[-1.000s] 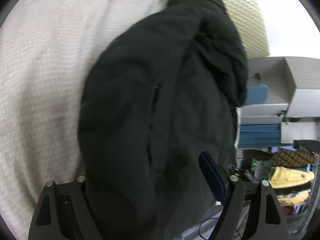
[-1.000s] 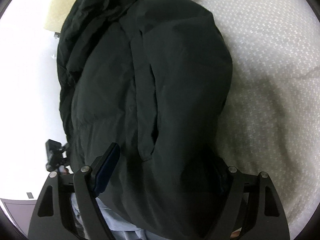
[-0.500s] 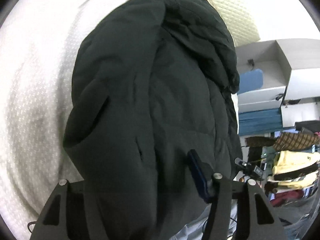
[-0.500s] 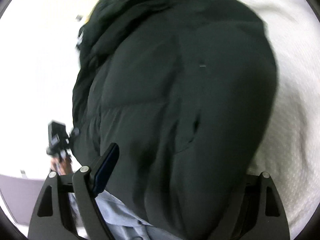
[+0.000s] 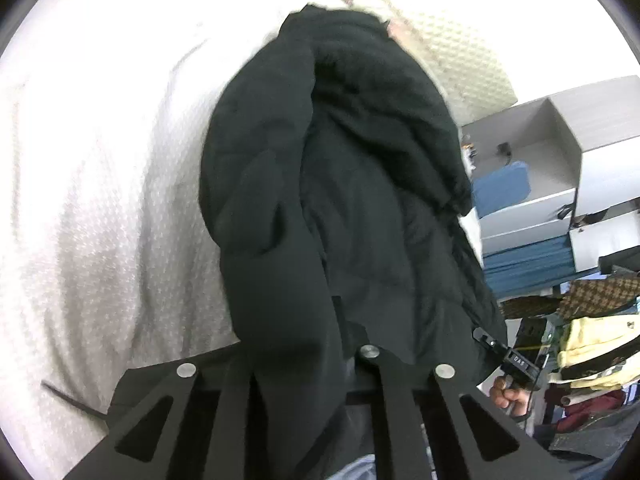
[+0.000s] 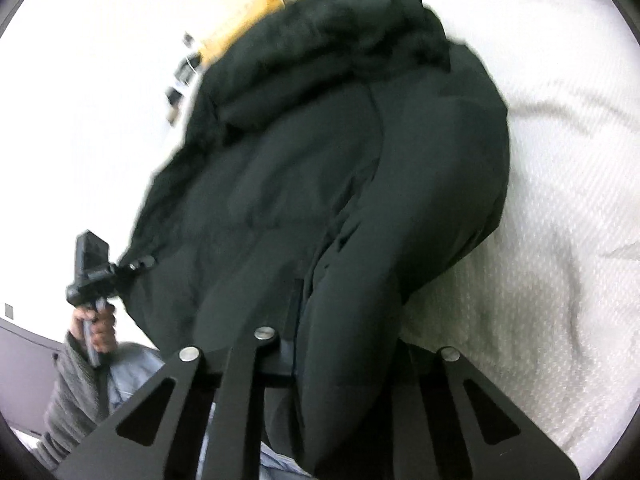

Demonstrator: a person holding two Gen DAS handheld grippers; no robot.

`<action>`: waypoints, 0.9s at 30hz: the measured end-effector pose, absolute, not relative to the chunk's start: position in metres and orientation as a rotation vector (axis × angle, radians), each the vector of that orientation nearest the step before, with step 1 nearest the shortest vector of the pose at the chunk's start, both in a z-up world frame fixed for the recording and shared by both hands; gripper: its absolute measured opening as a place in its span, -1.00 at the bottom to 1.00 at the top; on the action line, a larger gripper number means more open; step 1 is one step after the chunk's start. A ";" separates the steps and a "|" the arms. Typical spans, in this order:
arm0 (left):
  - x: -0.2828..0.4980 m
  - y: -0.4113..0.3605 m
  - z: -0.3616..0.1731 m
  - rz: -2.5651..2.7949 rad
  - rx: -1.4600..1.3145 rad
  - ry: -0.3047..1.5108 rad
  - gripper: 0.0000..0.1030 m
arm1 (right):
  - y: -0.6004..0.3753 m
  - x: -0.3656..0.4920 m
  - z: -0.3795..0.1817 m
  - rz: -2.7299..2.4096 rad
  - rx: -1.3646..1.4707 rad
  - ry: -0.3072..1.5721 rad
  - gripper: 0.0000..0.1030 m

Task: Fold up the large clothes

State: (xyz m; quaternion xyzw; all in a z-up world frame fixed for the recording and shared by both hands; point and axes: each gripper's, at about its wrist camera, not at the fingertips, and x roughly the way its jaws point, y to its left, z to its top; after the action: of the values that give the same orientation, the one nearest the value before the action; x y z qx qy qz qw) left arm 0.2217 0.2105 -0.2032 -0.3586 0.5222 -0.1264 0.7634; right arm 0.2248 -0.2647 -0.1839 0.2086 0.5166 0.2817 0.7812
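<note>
The jacket is lying on the bed — its near hem is sitting between both claws; shelves are standing to the bed's right.

Only readable bit was "DAS" on the small black gripper part past the coat's edge.

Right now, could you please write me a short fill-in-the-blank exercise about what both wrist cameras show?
1. The garment gripped by the left gripper and the right gripper is a ____ jacket.
2. The jacket hangs over a ____ textured bedspread.
3. On the grey shelf at the right of the left wrist view sits a ____ pad.

Missing words: black; white; blue
</note>
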 end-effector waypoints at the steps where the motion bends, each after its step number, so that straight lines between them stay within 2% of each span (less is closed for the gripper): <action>1: 0.219 0.214 -0.196 -0.275 -0.790 1.124 -0.82 | -0.267 0.223 -0.179 0.621 0.463 1.094 -0.76; 14: 0.162 0.267 -0.089 -0.363 -0.874 0.934 -0.89 | -0.334 0.180 -0.121 0.763 0.673 0.862 -0.81; 27: 0.068 0.271 -0.054 -0.447 -0.825 0.922 -0.89 | -0.357 0.131 -0.090 0.801 0.578 0.902 -0.81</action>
State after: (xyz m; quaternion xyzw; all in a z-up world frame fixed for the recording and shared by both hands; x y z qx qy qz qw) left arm 0.0679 0.2711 -0.0537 -0.3836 0.4284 -0.2075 0.7914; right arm 0.1309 -0.3567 -0.0901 0.2678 0.4182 0.3713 0.7845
